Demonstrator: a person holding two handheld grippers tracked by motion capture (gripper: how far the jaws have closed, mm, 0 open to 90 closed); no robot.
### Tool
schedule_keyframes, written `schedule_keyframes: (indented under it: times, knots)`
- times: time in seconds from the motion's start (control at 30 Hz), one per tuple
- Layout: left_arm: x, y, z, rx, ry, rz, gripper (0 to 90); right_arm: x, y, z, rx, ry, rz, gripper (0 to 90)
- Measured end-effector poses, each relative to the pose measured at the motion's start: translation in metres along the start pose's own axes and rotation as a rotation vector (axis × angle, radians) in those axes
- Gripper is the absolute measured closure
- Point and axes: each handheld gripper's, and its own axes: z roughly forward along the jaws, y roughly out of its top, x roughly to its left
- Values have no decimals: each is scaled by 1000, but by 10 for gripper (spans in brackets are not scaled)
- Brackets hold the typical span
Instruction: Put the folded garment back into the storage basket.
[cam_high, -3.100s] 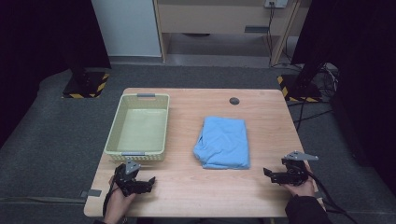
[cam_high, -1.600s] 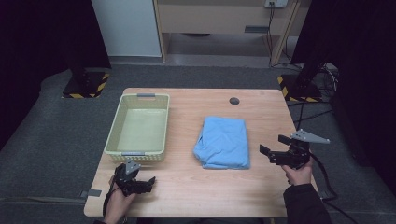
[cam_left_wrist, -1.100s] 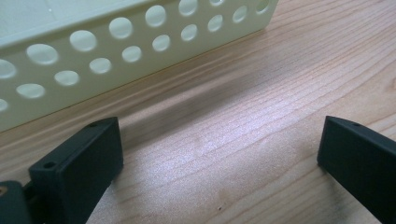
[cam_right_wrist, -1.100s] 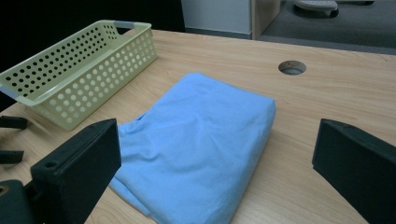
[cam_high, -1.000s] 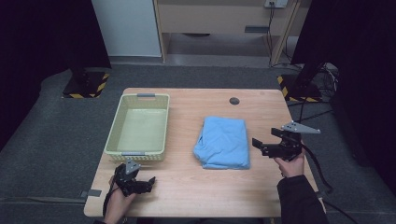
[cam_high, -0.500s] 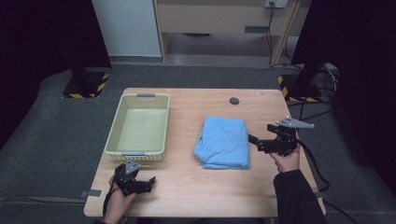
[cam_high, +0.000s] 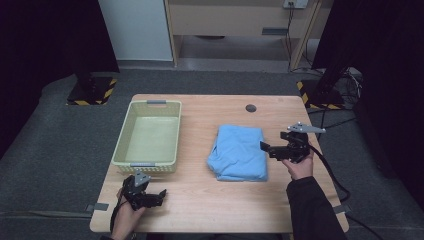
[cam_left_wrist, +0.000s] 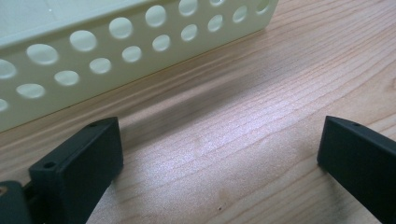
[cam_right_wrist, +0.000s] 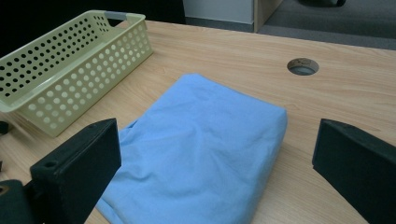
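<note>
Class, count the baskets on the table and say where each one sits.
1. The pale yellow perforated basket sits on the left half of the table, with the folded blue cloth lying apart to its right. Nothing shows inside it.

The left hand-held gripper (cam_high: 159, 194) sits low at the near left, gripped by the left hand (cam_high: 127, 215), its jaws spread wide and pointing right. The right hand-held gripper (cam_high: 263, 146) is raised in the right hand (cam_high: 298, 165), forearm reaching forward, jaws wide apart and aimed left.
</note>
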Motion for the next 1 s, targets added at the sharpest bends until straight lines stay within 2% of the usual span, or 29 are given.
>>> schedule_keyframes:
  times: [0.33,0.6,1.0]
  knots:
    - [0,0,0,0,0,0,0,-5,-2,21,37,-7,18,15]
    - [0,0,0,0,0,0,0,-12,-5,29,29,-18,38,16]
    - [0,0,0,0,0,0,0,-24,-17,45,59,-26,83,15]
